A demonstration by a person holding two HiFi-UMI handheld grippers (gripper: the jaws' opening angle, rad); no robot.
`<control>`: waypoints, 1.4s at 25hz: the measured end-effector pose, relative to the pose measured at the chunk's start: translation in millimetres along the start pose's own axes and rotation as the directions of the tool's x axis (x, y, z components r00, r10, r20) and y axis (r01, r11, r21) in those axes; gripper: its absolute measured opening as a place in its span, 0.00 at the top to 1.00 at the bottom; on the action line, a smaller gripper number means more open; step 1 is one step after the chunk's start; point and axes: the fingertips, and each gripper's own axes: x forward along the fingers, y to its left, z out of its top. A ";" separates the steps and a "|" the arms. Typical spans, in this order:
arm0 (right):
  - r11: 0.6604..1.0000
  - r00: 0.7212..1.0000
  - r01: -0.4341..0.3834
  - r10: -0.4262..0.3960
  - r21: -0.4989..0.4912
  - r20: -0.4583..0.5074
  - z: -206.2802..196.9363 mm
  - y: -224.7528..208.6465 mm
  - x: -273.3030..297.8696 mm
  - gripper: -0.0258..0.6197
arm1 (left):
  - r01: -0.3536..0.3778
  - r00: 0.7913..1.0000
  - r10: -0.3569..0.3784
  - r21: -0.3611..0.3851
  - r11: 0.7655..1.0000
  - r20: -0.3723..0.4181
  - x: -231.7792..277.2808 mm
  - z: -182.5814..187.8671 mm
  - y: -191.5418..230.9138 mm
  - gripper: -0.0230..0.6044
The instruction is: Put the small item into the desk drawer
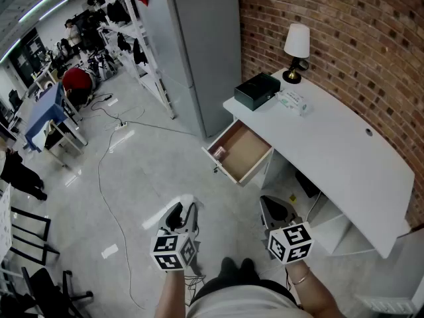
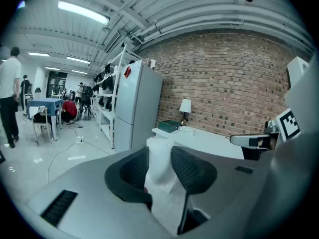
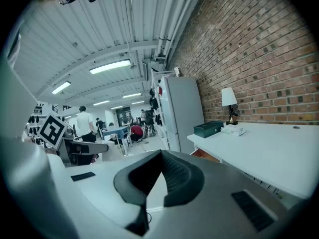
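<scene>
The left claw (image 2: 159,149) is clamped on a small white papery item (image 2: 162,183), the right claw (image 3: 160,153) is pinched shut and empty, and the open wooden drawer (image 1: 242,152) is well ahead of both.

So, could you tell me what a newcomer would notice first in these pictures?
The open drawer juts from the white desk along the brick wall. Nearer the person, the left gripper clamps a small white item, while the right gripper is shut and empty.
</scene>
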 end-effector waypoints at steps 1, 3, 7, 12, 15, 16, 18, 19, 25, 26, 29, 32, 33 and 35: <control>1.000 1.000 -0.002 0.002 -0.001 0.002 0.5 -1.6 -0.5 0.95 | 0.001 1.000 -0.001 0.000 1.000 0.003 0.6 0.8 -2.9 0.70; 1.000 1.000 -0.008 0.008 -0.001 0.004 0.8 -4.4 -2.0 0.95 | 0.003 1.000 -0.003 0.002 1.000 0.008 1.9 2.3 -9.3 0.70; 1.000 1.000 -0.019 0.018 0.003 0.012 -0.4 -9.0 -5.7 0.95 | 0.004 1.000 -0.005 0.018 1.000 0.014 4.3 4.0 -21.5 0.70; 1.000 0.999 -0.029 0.029 0.010 0.027 -0.7 -13.1 -12.4 0.95 | -0.011 1.000 0.011 0.016 1.000 0.017 1.5 2.1 -26.7 0.70; 1.000 0.999 -0.022 0.022 0.011 0.031 2.1 -19.4 -15.6 0.95 | -0.021 0.999 0.021 0.009 1.000 0.030 -1.0 5.3 -28.3 0.70; 1.000 0.999 -0.020 0.020 0.011 0.032 2.8 -21.6 -16.5 0.95 | -0.024 0.999 0.024 0.010 1.000 0.033 -1.2 6.4 -28.9 0.70; 1.000 0.999 -0.017 0.016 0.011 0.035 4.6 -25.5 -17.3 0.95 | -0.027 0.999 0.027 0.017 0.999 0.037 0.2 8.4 -29.9 0.70; 1.000 0.999 -0.015 0.015 0.010 0.036 5.6 -27.2 -17.1 0.95 | -0.028 0.999 0.027 0.019 0.999 0.037 1.4 9.2 -30.3 0.70; 1.000 0.999 -0.007 0.006 0.023 0.038 8.9 -39.8 -1.1 0.95 | -0.028 0.999 0.027 0.028 0.999 0.029 23.1 12.6 -26.3 0.70; 1.000 0.999 -0.004 0.003 0.026 0.038 9.6 -42.0 5.7 0.95 | -0.025 0.999 0.025 0.030 0.999 0.027 30.3 13.9 -22.6 0.70; 0.999 0.999 0.011 -0.012 0.034 0.033 13.2 -46.7 30.4 0.95 | -0.014 1.000 0.014 0.026 1.000 0.017 54.6 19.4 -6.9 0.70; 0.999 0.999 0.030 -0.031 0.040 0.025 19.5 -53.2 61.8 0.95 | 0.006 1.000 -0.006 0.023 1.000 0.005 86.9 28.0 12.3 0.70; 0.998 0.999 0.039 -0.040 0.042 0.023 21.7 -55.6 74.1 0.95 | 0.015 1.000 -0.015 0.023 1.000 -0.001 99.7 30.9 19.8 0.70; 0.997 0.998 0.060 -0.061 0.047 0.019 26.9 -60.2 102.0 0.95 | 0.035 0.999 -0.035 0.021 0.999 -0.011 127.8 37.7 36.9 0.70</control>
